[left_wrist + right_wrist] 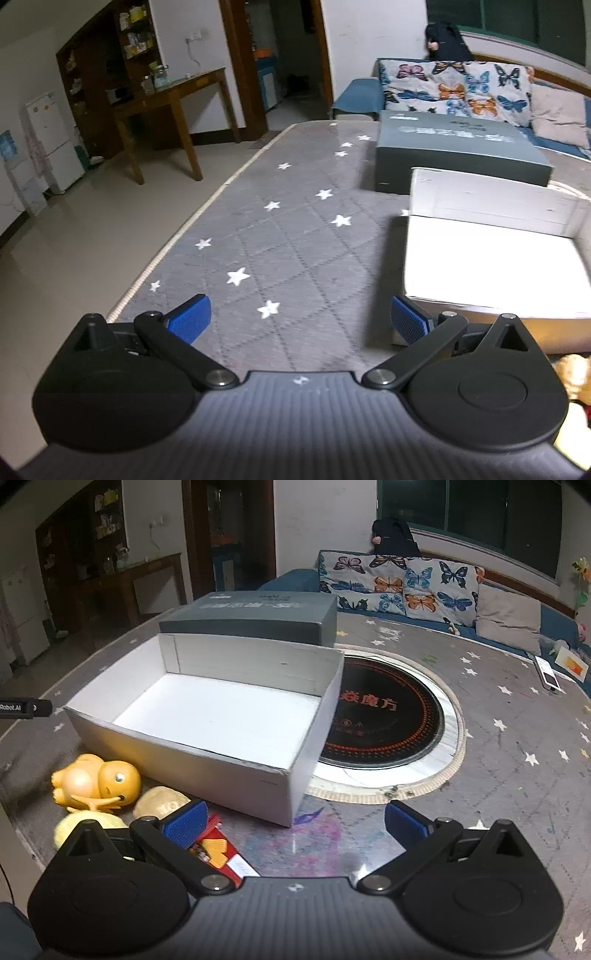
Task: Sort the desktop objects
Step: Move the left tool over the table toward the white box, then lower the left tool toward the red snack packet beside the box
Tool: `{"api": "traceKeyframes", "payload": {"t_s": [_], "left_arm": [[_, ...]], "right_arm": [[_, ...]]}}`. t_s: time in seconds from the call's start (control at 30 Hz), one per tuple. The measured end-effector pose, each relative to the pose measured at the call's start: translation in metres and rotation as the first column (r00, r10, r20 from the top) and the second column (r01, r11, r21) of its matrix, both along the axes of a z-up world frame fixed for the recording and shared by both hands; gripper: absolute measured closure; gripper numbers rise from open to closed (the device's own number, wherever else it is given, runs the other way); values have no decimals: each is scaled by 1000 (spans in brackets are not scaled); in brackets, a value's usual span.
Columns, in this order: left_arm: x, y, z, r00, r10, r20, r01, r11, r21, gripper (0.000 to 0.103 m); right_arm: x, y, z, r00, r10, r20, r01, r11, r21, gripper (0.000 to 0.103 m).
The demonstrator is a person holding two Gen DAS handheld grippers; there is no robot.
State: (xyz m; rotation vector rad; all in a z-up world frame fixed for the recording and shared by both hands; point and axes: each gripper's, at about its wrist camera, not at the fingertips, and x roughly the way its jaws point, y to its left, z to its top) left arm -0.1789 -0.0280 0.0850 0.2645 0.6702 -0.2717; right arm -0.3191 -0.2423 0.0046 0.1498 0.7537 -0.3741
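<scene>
My left gripper (301,319) hangs over the star-print table cover (280,236), jaws spread wide, nothing between them. The white box (491,254) sits just to its right, open top, nothing inside that I can see. A gray box lid (458,147) lies behind it, touching or nearly so.

My right gripper (293,821) is also spread wide and holds nothing, hovering near the white box's (221,720) front corner. Left of it sit an orange toy figure (98,784), a tan lump (159,803), something yellow (74,825) and a red pack (214,849) partly under my left finger. A round black cooktop (388,716) is set in the table right of the box.
</scene>
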Motion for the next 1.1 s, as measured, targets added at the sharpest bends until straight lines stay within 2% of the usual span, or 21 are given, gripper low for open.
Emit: {"api": "traceKeyframes", "payload": {"t_s": [0.13,0.7,1.1], "left_arm": [[-11,-7,5,1000,-30,0,30,1000,3,0],[-44,-40,2,985,-170,-23,170,984,44,0],[-57,-52,-2,973,-225,-48,228,972,65,0]], "right_arm": [[1,5,2,1000,7,-1,-7,1000,25,0],[5,31,8,999,52,-16,-52,998,29,0],[5,47,9,994,103,-33,-102,994,41,0]]}}
